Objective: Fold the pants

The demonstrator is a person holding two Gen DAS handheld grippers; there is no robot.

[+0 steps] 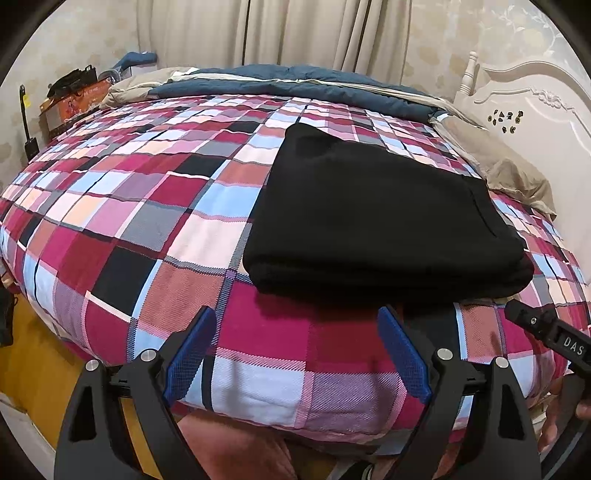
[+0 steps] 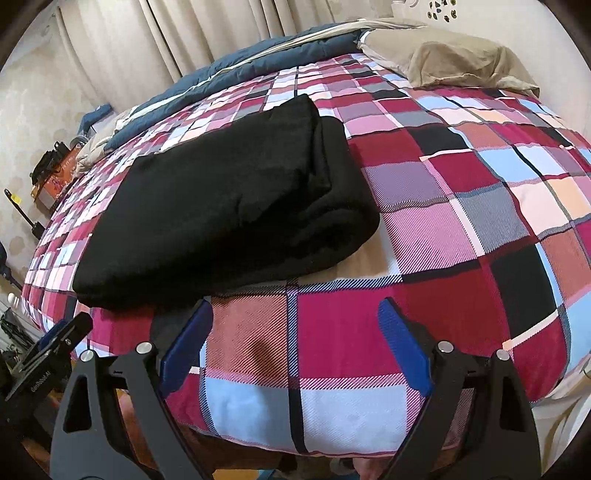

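Observation:
Black pants point(image 1: 384, 218) lie folded into a thick rectangular bundle on the plaid bedspread point(image 1: 122, 221), near the bed's front edge. In the right wrist view the same pants point(image 2: 225, 206) sit up and to the left. My left gripper point(image 1: 297, 317) hovers just in front of the bundle, to its lower left, open with only bedspread between its blue pads point(image 1: 192, 354). My right gripper point(image 2: 295, 310) stands open over the bedspread point(image 2: 461, 206) to the right of the bundle's near corner, holding nothing. The right gripper's tip point(image 1: 543, 328) shows at the edge of the left wrist view.
A blue and beige quilt point(image 1: 295, 81) is bunched along the bed's far side. A tan pillow point(image 2: 461, 59) lies by the white headboard point(image 1: 535, 107). A box with dark items point(image 1: 70, 99) stands past the bed's left corner. Curtains point(image 1: 277, 33) hang behind.

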